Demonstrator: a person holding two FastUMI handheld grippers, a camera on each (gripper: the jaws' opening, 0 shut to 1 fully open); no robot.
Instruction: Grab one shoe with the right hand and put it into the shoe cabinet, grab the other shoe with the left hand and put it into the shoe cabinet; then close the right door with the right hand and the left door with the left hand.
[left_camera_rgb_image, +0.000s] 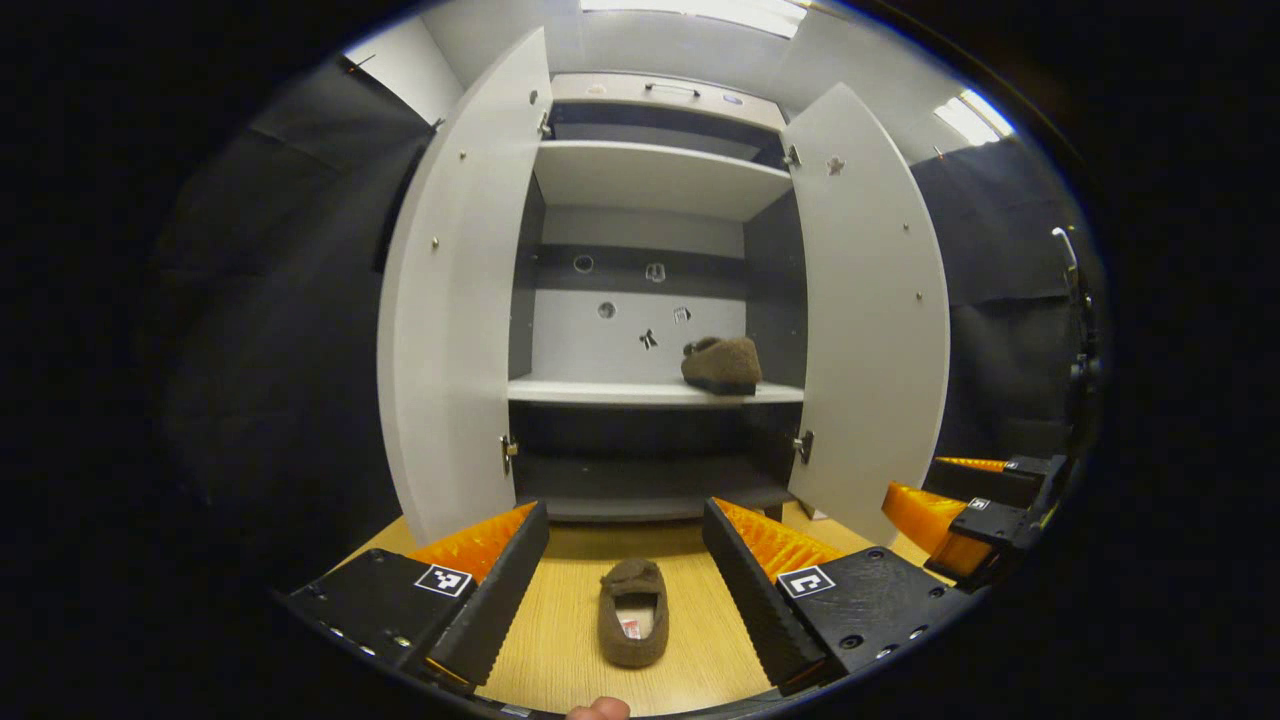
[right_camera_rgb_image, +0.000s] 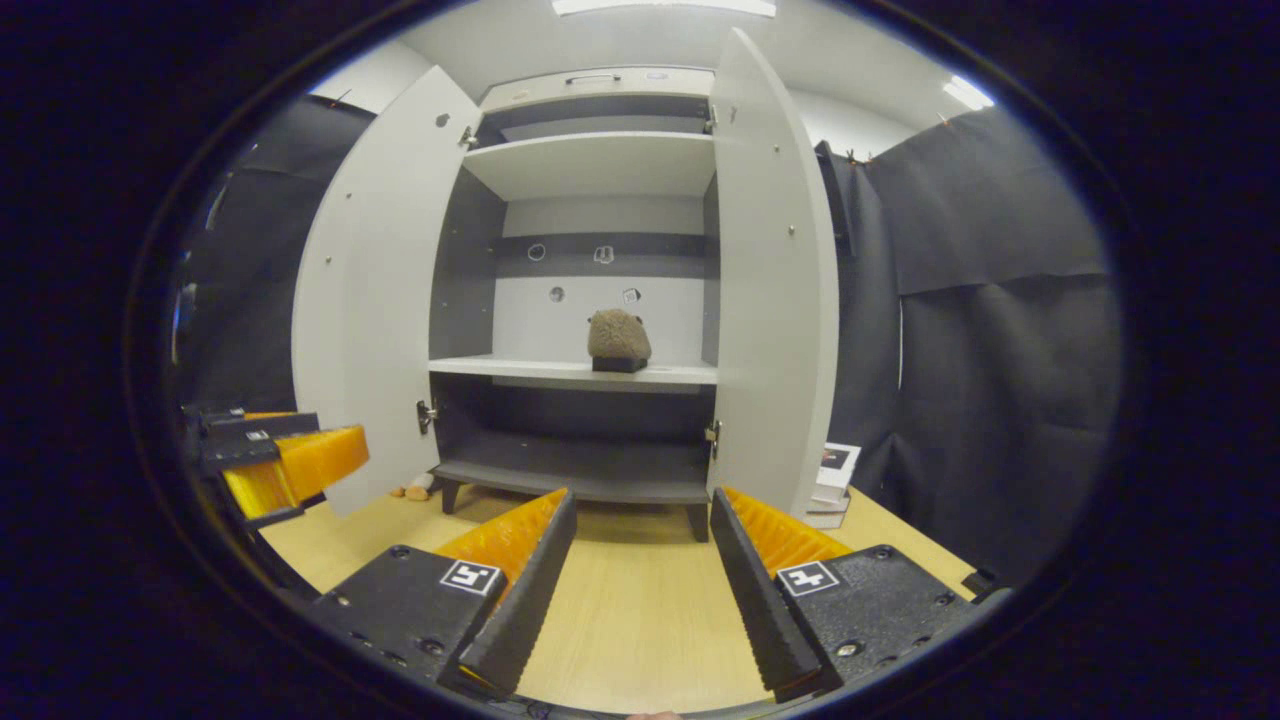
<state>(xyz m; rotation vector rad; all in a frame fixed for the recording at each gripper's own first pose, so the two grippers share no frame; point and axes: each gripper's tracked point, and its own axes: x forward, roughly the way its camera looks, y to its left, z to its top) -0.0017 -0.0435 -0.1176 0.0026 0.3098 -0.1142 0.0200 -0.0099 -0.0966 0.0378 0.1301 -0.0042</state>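
Observation:
A brown fuzzy shoe (left_camera_rgb_image: 632, 612) lies on the wooden floor, toe toward the cabinet, between and just beyond the open fingers of my left gripper (left_camera_rgb_image: 625, 570). The other brown shoe (left_camera_rgb_image: 722, 364) rests on the cabinet's middle shelf (left_camera_rgb_image: 600, 391), at its right side; the right gripper view shows this shoe (right_camera_rgb_image: 618, 340) from its heel. My right gripper (right_camera_rgb_image: 640, 555) stands open over bare floor, empty. Both white doors, the left door (left_camera_rgb_image: 450, 300) and the right door (left_camera_rgb_image: 868, 310), are swung wide open. The right gripper (left_camera_rgb_image: 950, 515) also appears at the left gripper view's right edge.
The cabinet has an upper shelf (left_camera_rgb_image: 655, 175) and a dark bottom shelf (left_camera_rgb_image: 640, 480). A small stack of white boxes (right_camera_rgb_image: 832, 485) sits on the floor by the right door. Black cloth walls stand on both sides. A fingertip (left_camera_rgb_image: 598, 709) shows at the bottom edge.

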